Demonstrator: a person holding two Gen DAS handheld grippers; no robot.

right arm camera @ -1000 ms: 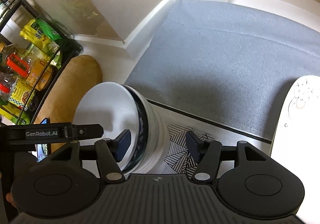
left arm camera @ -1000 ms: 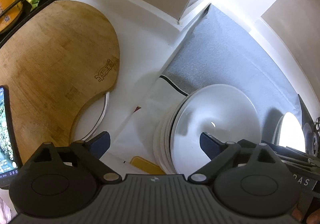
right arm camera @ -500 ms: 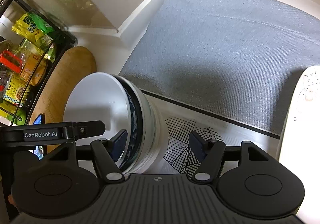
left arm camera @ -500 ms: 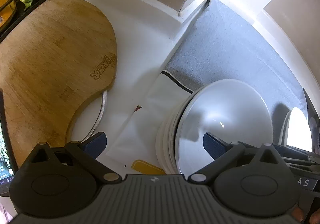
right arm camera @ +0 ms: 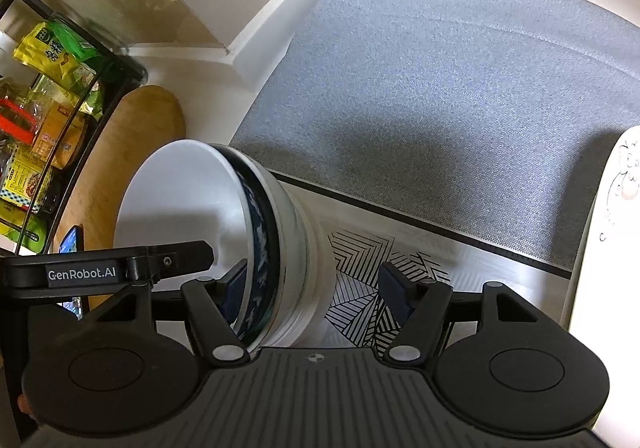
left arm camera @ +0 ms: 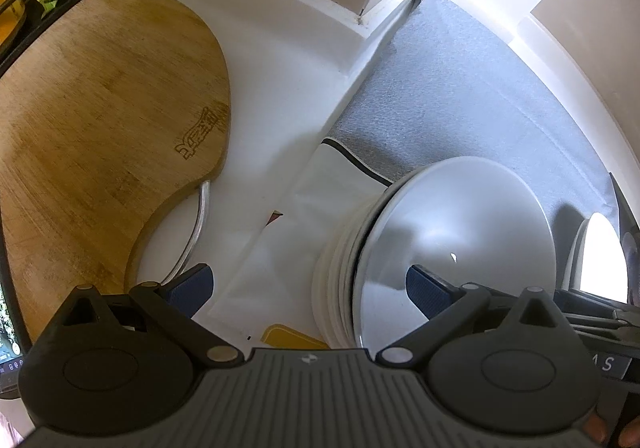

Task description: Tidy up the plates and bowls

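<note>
A stack of bowls (right arm camera: 292,248) stands on a patterned cloth (right arm camera: 360,268): a white top bowl (left arm camera: 460,240) nested in a blue-patterned one, with white ones below. My right gripper (right arm camera: 316,288) is open and straddles the stack's near wall. Its left finger sits inside the top bowl at the rim, and its right finger stands clear of the outer side. My left gripper (left arm camera: 310,284) is open wide, with its right finger over the top bowl's inside and its left finger beside the cutting board. Neither gripper holds anything.
A wooden cutting board (left arm camera: 100,127) lies to the left, with a black rack of snack packets (right arm camera: 40,87) behind it. A grey mat (right arm camera: 440,87) spreads beyond the stack. A white flower-patterned plate (right arm camera: 612,248) sits at the right edge. A phone (right arm camera: 70,244) lies at the left.
The right gripper's jaws have spread a little wider around the bowl wall. Both views have shifted only slightly, and the stack stays in place.
</note>
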